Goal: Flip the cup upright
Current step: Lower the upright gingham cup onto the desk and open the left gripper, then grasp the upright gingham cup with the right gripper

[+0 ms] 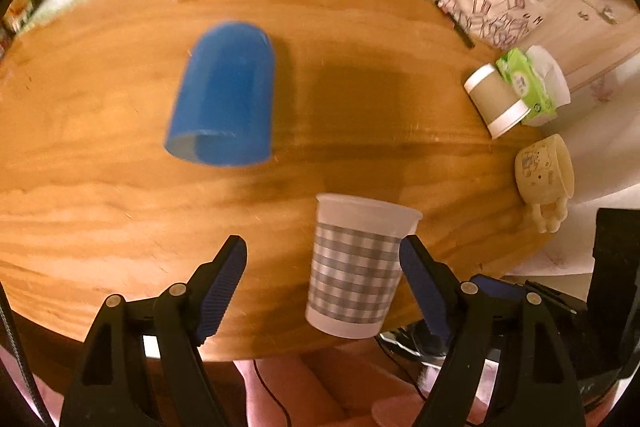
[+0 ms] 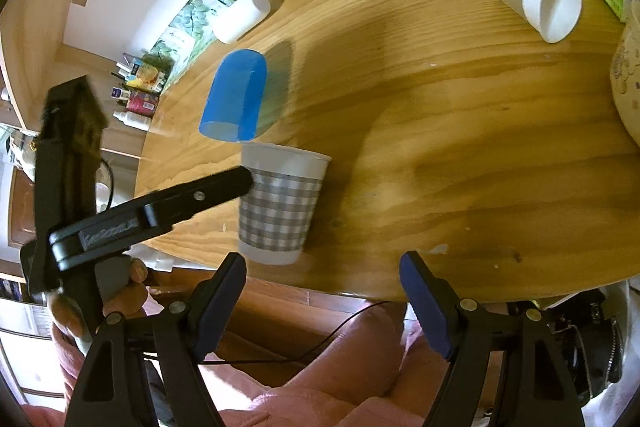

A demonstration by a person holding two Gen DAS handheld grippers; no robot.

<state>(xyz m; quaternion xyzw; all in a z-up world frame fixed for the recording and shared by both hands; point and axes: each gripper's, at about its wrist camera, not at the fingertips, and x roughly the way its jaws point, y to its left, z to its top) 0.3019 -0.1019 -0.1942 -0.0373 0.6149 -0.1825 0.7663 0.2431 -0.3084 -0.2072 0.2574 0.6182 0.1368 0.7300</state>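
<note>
Gingham cup [image 1: 357, 265] stands upright near the table [image 1: 120, 211] edge, apparently already flipped. Left gripper [image 1: 322, 269] and right gripper [image 2: 322, 269] both gape, gripping nothing.

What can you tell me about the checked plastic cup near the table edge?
The checked cup is translucent white plastic with a grey-and-white gingham band around its middle and a plain rolled rim. It stands upright, mouth up, close to the near edge of the wooden table. It sits between the open fingers of the left gripper, beside the right-hand finger; contact cannot be told. The blue cup lies just beyond it.
</note>
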